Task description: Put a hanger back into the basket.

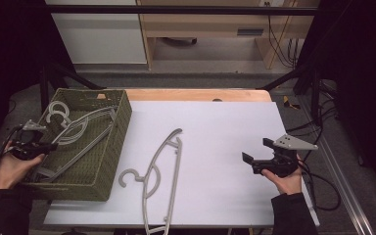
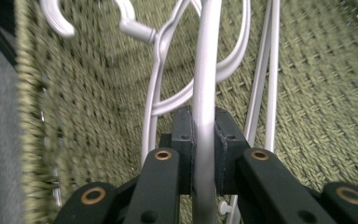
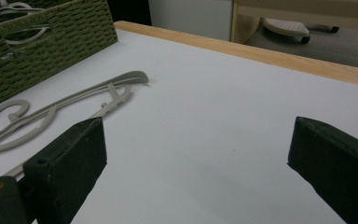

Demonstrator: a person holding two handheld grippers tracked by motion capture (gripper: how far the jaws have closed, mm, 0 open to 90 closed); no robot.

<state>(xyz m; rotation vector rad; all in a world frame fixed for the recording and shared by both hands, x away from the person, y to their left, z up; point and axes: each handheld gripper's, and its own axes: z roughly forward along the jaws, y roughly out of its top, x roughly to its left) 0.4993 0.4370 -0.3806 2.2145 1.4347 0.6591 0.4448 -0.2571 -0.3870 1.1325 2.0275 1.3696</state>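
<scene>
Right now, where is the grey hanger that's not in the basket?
In the high view the loose grey hanger lies flat on the white table, just right of the green woven basket, hook pointing left.

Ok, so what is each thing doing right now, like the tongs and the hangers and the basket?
Left tongs: shut on the bar of a hanger inside the basket.
Held hanger: clamped between the pads, over the basket floor.
Second hanger in the basket: lying loose.
Basket: upright on the table, open on top.
Right tongs: open, nothing between them, above the table.
Hanger on the table: lying flat, untouched.
</scene>
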